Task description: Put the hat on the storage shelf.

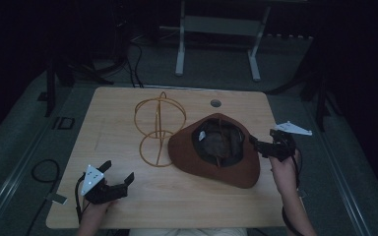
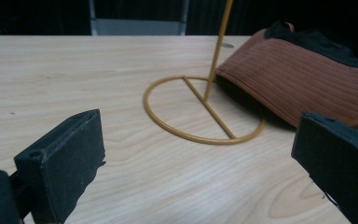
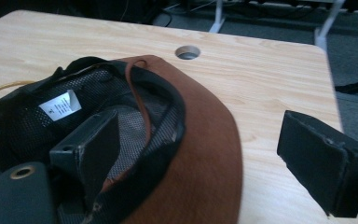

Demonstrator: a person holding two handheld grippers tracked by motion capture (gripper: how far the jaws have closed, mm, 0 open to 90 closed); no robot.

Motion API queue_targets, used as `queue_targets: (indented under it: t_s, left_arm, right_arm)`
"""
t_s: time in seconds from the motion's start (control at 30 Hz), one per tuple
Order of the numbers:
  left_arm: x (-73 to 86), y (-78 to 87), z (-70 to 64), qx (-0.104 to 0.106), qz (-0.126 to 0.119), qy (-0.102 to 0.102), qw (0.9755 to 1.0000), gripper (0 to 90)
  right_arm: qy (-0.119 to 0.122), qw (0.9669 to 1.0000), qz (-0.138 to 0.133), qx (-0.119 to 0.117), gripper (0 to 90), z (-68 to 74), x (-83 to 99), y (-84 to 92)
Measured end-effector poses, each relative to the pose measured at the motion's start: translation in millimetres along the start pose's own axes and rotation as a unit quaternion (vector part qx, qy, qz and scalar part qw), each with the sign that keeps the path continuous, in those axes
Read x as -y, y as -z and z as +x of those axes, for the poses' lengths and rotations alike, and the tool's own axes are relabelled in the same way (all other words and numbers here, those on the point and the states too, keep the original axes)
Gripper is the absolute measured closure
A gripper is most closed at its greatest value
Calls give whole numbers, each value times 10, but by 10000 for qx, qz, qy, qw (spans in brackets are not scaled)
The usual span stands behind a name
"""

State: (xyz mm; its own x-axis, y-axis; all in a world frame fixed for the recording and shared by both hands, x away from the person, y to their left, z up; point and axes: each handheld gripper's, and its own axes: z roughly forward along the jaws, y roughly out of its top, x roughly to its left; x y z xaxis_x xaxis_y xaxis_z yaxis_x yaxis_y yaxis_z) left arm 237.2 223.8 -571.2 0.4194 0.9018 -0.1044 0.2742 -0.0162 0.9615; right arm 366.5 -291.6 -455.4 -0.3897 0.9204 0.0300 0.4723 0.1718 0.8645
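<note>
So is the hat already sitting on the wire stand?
No, the hat lies upside down on the table beside the wire stand, with its lining facing up.

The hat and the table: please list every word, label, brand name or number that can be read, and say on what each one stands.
No text can be read.
White label sewn inside the brown hat: dark printed lines, too small and blurred to read.
Wire hat stand, wooden table, left gripper and right gripper: no writing to be seen on them.
</note>
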Motion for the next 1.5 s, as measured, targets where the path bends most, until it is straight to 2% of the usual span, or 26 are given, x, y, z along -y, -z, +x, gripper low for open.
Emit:
queue_targets:
  t_s: [0.07,0.13,0.17,0.23,0.27,0.3,0.33,0.4,0.57,0.63,0.67,0.73,0.83,0.87,1.0,1.1,1.23,1.37,1.4,1.43,1.47,1.5]
  left_arm:
    - [-3,0,-11,4,29,-78,10000,31]
    - [-8,0,-21,-5,74,-129,9999,31]
    - [-10,-2,-22,25,99,-123,9999,31]
    - [-9,-3,-26,27,121,-104,9999,31]
    - [-10,-7,-26,42,207,-81,9997,31]
    - [-12,-7,-26,47,209,-77,9997,31]
    - [-14,-6,-27,50,198,-77,9998,31]
    - [-19,-3,-33,-18,184,-153,9997,31]
    - [-20,11,-48,19,200,-313,9993,31]
    - [-21,10,-52,14,215,-368,9991,31]
    - [-22,14,-60,33,208,-398,9990,31]
    - [-25,17,-65,59,199,-409,9989,31]
    - [-26,24,-64,113,188,-421,9989,31]
    - [-23,20,-62,203,226,-382,9988,31]
    - [-20,14,-65,247,268,-404,9985,31]
    - [-19,9,-65,265,277,-402,9985,31]
    - [-15,9,-67,231,299,-422,9984,31]
    - [-11,7,-68,238,316,-423,9983,31]
    - [-11,8,-67,244,311,-417,9983,31]
    - [-11,7,-67,236,307,-412,9984,31]
    - [-11,8,-65,234,311,-413,9984,31]
    - [-10,7,-65,231,312,-412,9984,31]
  right_arm:
    - [63,9998,98,-173,127,46,-64,-137]
    - [65,9997,114,-186,126,55,-80,-183]
    - [48,9994,180,-278,123,60,-112,-274]
    - [48,9994,180,-278,123,60,-112,-274]
    - [46,9995,228,-218,121,64,-125,-322]
    - [-6,9991,368,-202,120,60,-158,-460]
    - [-6,9991,368,-202,120,60,-158,-460]
    - [41,9988,467,-157,120,67,-172,-543]
    - [93,9972,726,-179,121,81,-155,-748]
    - [61,9970,753,-170,126,80,-145,-788]
    - [53,9957,911,-158,140,83,-113,-901]
    - [67,9953,968,-71,152,85,-92,-964]
    - [75,9951,980,-66,185,81,-84,-990]
    - [58,9942,1069,28,219,60,-57,-1069]
    - [106,9924,1222,91,261,68,-23,-1163]
    - [188,9915,1278,173,284,90,-7,-1193]
    - [267,9885,1462,278,319,128,54,-1262]
    - [325,9866,1569,320,387,146,152,-1327]
    - [493,9861,1512,484,420,179,195,-1337]
    - [493,9861,1512,484,420,179,195,-1337]
    - [654,9842,1501,671,474,223,227,-1354]
    - [654,9842,1501,671,474,223,227,-1354]
